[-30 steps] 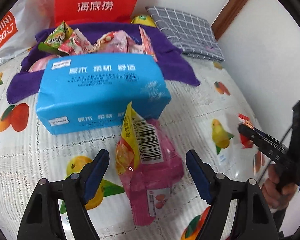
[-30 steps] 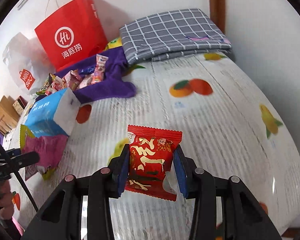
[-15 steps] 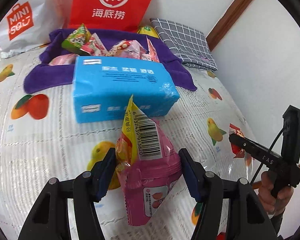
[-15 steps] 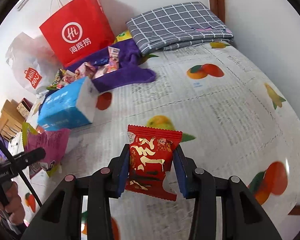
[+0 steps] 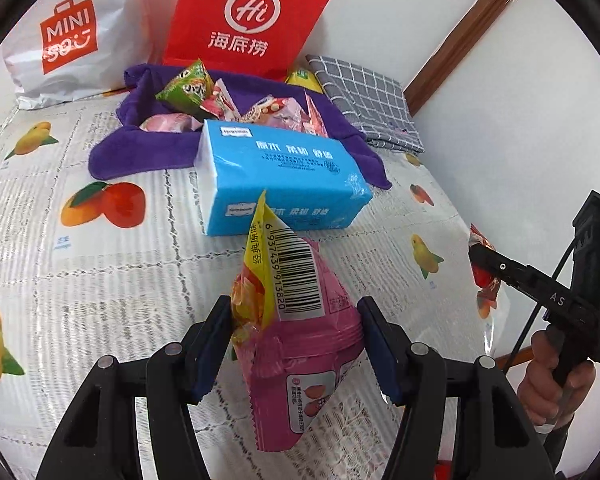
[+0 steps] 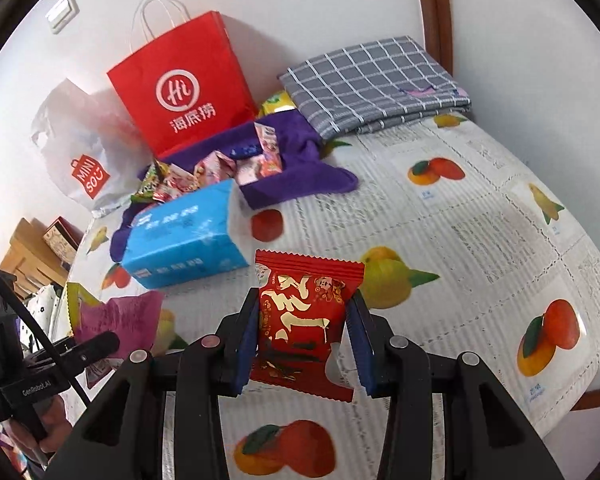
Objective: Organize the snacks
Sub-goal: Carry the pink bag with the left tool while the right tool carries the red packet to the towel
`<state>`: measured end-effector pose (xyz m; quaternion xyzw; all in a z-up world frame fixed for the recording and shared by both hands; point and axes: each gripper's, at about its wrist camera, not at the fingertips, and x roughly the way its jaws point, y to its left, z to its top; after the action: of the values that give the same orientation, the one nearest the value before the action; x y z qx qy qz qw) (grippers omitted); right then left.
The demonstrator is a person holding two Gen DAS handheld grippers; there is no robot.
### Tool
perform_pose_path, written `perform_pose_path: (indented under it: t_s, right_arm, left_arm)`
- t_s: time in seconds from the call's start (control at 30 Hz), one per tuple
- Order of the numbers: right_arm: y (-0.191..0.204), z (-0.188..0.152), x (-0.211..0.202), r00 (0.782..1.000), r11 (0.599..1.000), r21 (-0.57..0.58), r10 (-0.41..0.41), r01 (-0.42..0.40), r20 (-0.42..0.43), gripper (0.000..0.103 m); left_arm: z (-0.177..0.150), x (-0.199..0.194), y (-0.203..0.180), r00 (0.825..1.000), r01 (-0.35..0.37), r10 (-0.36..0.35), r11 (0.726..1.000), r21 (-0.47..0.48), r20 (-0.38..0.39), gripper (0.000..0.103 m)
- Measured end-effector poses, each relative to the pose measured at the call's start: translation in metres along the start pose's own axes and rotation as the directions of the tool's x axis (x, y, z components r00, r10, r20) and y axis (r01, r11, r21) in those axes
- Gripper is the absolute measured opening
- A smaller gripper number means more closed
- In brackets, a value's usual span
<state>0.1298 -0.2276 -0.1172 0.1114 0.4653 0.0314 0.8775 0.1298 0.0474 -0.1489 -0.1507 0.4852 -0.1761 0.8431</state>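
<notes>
Left wrist view: my left hand-held gripper [image 5: 294, 344] has closed on the pink pouch [image 5: 296, 332] and raised it off the bed [image 5: 100, 280]; a second ago its fingers stood wide around the pouch lying flat. My right hand-held gripper [image 6: 302, 336] keeps the red packet [image 6: 304, 320] pinched, also in the air. With both snacks lifted, I judge they go next to the snack pile [image 5: 220, 104] on the purple towel [image 5: 140, 152], behind the tissue pack [image 5: 280, 180].

Left gripper [image 5: 294, 344] now clamped on pink pack [image 5: 296, 332] and lifted off the table – jaws were open around it. Both views pulled back.
</notes>
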Motion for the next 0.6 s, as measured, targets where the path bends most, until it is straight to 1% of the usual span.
perform_pose_path:
  t_s: [0.3, 0.43, 0.6]
  right_arm:
    - [0.032, 0.003, -0.009, 1.000, 1.000, -0.021, 0.009, -0.009, 0.024, 0.041]
    - [0.045, 0.018, -0.011, 0.999, 0.999, -0.044, 0.023, -0.021, 0.041, 0.041]
    - [0.058, 0.038, -0.008, 0.997, 0.996, -0.079, 0.048, -0.043, 0.059, 0.041]
  left_arm:
    - [0.008, -0.031, 0.013, 0.999, 0.002, -0.003, 1.000, 0.015, 0.051, 0.061]
    - [0.018, -0.042, 0.016, 0.996, -0.010, 0.009, 1.000, 0.013, 0.087, 0.061]
    - [0.037, -0.051, 0.020, 0.989, -0.054, 0.054, 0.999, -0.002, 0.134, 0.061]
